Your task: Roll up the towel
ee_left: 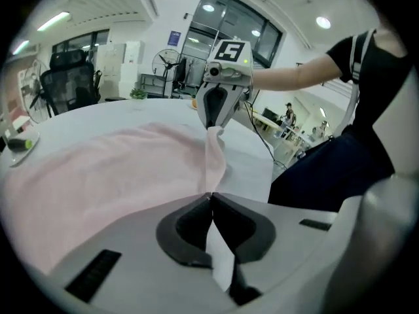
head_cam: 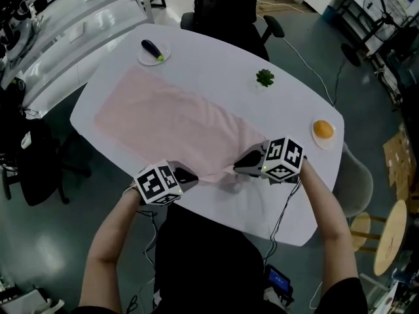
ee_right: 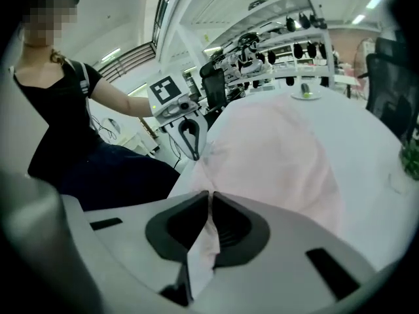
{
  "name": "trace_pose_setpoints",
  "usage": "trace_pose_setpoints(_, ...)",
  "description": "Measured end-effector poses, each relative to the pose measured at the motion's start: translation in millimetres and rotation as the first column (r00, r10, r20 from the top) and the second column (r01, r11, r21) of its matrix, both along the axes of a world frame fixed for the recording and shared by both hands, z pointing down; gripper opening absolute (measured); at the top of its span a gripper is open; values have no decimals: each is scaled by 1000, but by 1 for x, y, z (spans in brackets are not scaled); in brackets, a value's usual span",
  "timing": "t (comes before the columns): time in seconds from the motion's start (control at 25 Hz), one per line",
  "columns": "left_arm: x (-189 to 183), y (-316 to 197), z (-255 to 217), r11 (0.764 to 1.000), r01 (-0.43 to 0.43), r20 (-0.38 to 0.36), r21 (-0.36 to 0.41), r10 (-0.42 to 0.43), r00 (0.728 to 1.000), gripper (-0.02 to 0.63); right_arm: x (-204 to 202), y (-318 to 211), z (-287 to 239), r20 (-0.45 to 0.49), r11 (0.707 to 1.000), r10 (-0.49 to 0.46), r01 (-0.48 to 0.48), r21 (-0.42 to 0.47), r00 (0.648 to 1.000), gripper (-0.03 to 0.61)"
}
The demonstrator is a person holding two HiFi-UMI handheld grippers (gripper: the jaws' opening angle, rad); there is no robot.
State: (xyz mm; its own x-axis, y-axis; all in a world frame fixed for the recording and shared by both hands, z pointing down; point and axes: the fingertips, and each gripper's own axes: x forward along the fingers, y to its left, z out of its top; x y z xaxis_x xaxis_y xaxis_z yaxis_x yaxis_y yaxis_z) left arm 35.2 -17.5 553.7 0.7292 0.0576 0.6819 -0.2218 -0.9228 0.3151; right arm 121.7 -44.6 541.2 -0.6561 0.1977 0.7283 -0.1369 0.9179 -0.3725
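Note:
A pale pink towel [head_cam: 170, 123] lies spread lengthwise on the white oval table [head_cam: 294, 103]. Its near short edge is lifted off the table. My left gripper [head_cam: 188, 176] is shut on the towel's near left corner, and cloth [ee_left: 216, 159] runs from its closed jaws [ee_left: 211, 196] toward the other gripper. My right gripper [head_cam: 237, 168] is shut on the near right corner, with cloth pinched in its jaws [ee_right: 209, 195]. In the right gripper view the towel [ee_right: 275, 149] stretches away over the table. Each gripper shows in the other's view: the right gripper [ee_left: 213, 124] and the left gripper [ee_right: 194, 154].
A small plate with a dark aubergine [head_cam: 152, 48] sits at the table's far left. A green sprig [head_cam: 264, 78] lies at the far right, an orange on a saucer [head_cam: 322, 129] at the right edge. An office chair [head_cam: 229, 12] stands behind the table.

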Motion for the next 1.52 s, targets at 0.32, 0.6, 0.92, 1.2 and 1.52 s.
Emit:
trace_pose_setpoints(0.32, -23, -65, 21, 967, 225, 6, -119, -226, 974, 17, -9, -84, 32, -81, 983, 177, -172, 66, 981, 42)
trace_pose_setpoints(0.6, -32, -73, 42, 930, 322, 13, -175, -325, 946, 21, 10, -126, 40, -82, 920, 368, -351, 173, 926, 172)
trace_pose_setpoints(0.92, -49, -47, 15, 944, 307, -23, -122, -312, 950, 176, 73, -84, -24, 6, 899, 384, -375, 226, 923, 183)
trace_pose_setpoints(1.2, -53, -4, 34, 968, 250, 82, -35, -246, 966, 176, 86, -10, 43, -220, 934, 232, -154, 322, 947, 181)
trace_pose_setpoints(1.52, -57, -3, 57, 967, 242, 196, 84, -254, 947, 37, 98, -12, 62, -310, 933, 192, -75, 353, 931, 21)
